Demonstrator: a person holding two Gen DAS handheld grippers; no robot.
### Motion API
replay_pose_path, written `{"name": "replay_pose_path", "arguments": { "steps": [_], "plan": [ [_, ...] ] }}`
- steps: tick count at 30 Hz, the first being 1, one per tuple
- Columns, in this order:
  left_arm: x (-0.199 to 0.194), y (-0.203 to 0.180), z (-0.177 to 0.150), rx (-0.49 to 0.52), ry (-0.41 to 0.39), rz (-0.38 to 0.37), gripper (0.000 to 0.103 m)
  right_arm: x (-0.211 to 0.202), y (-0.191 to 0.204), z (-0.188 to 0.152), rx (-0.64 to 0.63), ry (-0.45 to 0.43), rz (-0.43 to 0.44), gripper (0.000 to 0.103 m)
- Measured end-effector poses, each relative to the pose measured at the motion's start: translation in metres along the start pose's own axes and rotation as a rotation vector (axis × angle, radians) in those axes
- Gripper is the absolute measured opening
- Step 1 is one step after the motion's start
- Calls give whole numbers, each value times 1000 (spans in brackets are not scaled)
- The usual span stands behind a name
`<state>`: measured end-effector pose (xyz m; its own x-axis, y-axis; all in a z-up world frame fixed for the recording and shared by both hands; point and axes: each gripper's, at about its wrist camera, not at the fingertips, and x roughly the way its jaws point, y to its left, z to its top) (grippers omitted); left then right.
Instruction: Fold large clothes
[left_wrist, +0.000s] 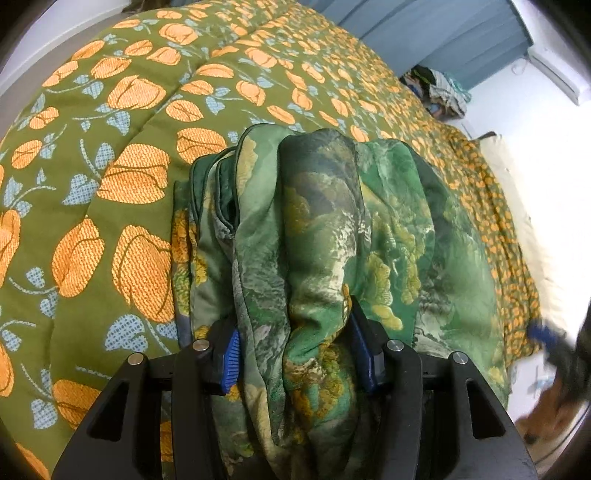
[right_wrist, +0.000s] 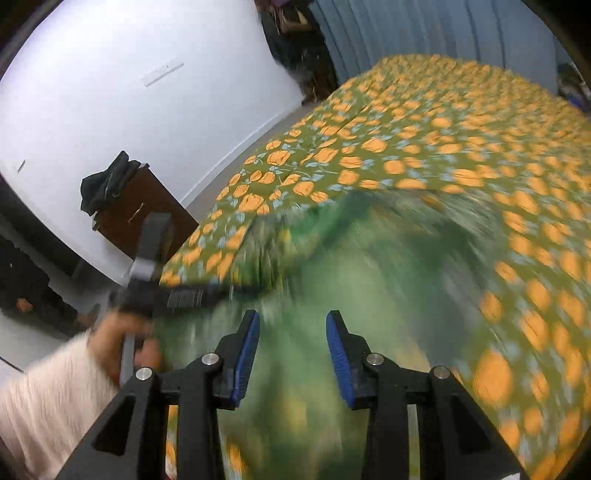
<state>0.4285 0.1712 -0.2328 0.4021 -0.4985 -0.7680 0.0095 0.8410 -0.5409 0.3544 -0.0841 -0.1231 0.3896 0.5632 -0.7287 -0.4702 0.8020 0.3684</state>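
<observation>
From the left wrist camera, the left gripper (left_wrist: 293, 350) is clamped on a thick bunch of the green printed garment (left_wrist: 317, 236), its blue pads (left_wrist: 229, 360) pressing the cloth from both sides. The garment lies in folded layers on the olive bedspread (left_wrist: 122, 122) with orange flowers, its stacked hems showing at the left side of the bundle. A pile of clothes (left_wrist: 439, 92) sits beyond the bed's far corner, near the blue curtain (left_wrist: 436, 37). From the right wrist camera, the right gripper (right_wrist: 291, 354) has its jaws spread apart with nothing between them, hovering over the garment, which is blurred here and seems to spread across the near edge of the bed. At the left, the person's hand (right_wrist: 122, 343) grips the other tool's handle, in front of a brown cabinet (right_wrist: 144, 210) with dark clothing on top.
</observation>
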Motion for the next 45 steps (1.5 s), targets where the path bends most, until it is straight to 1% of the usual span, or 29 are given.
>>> {"name": "replay_pose_path", "arguments": {
  "steps": [1, 2, 3, 4, 6, 7, 10, 12, 13, 16, 18, 19, 20, 21, 23, 24, 26, 27, 28, 30, 31, 34, 37, 39, 40, 42, 43, 44, 45],
  "plan": [
    [-2, 2, -2, 0, 0, -1, 52, -6, -1, -18, 31, -11, 46, 43],
    [-2, 2, -3, 1, -1, -1, 53, -3, -2, -30, 51, -7, 63, 44],
    [-2, 2, -3, 1, 0, -1, 53, 7, -4, -43, 66, 26, 44, 44],
    [-2, 1, -4, 7, 2, -3, 54, 26, -9, -58, 84, 67, -3, 42],
    [-1, -4, -5, 34, -2, 23, 54, 49, -17, -74, 105, 86, -39, 42],
    [-1, -5, -6, 39, -5, 33, 54, 62, -16, -79, 73, 75, -67, 41],
    [2, -2, -5, 17, -11, 27, 54, 71, -10, -77, 44, 53, -112, 41],
    [2, -2, -4, 14, -10, 28, 54, 69, -8, -74, 44, 48, -113, 41],
    [1, -3, -3, 13, -9, 30, 54, 65, -7, -74, 41, 37, -111, 41],
    [-2, -8, -3, 7, -17, 50, 56, 33, 2, -78, 36, -50, -115, 44],
    [-8, -16, -5, 21, -40, 70, 59, 14, 13, -79, 19, -90, -133, 57],
    [-9, -19, -6, 26, -49, 80, 61, 5, 20, -79, 9, -109, -164, 74],
    [-13, -24, -8, 33, -62, 92, 64, -1, 25, -80, 0, -122, -190, 86],
    [-16, -28, -10, 39, -76, 100, 65, -10, 31, -81, -13, -140, -219, 86],
    [-22, -32, -13, 39, -100, 120, 73, -21, 38, -83, -37, -162, -269, 86],
    [-27, -36, -14, 35, -119, 143, 77, -26, 41, -83, -50, -171, -299, 86],
    [-40, -42, -17, 35, -169, 214, 93, -36, 46, -84, -77, -193, -327, 86],
    [-50, -46, -21, 42, -207, 266, 94, -39, 48, -84, -89, -203, -337, 86],
    [-56, -49, -23, 54, -229, 292, 94, -40, 50, -84, -98, -203, -348, 86],
    [-70, -58, -31, 109, -272, 386, 95, -43, 54, -83, -111, -205, -363, 86],
    [-75, -60, -34, 128, -279, 411, 95, -44, 56, -84, -120, -208, -372, 86],
    [-89, -61, -42, 167, -273, 490, 103, -48, 64, -88, -142, -214, -376, 86],
    [-99, -44, -32, 177, -189, 440, 102, -53, 65, -81, -151, -221, -353, 86],
    [-118, -32, -22, 138, -203, 404, 102, -59, 64, -74, -144, -246, -336, 86],
    [-126, -28, -21, 111, -215, 365, 102, -65, 62, -68, -126, -268, -334, 86],
    [-145, -13, -21, 36, -270, 215, 102, -77, 62, -65, -120, -319, -314, 86],
    [-151, -1, -22, -9, -287, 173, 102, -84, 64, -68, -149, -353, -295, 87],
    [-150, 7, -23, -33, -257, 194, 102, -85, 65, -71, -180, -355, -283, 89],
    [-146, 18, -23, -66, -205, 238, 101, -85, 67, -77, -224, -343, -286, 89]
  ]
}}
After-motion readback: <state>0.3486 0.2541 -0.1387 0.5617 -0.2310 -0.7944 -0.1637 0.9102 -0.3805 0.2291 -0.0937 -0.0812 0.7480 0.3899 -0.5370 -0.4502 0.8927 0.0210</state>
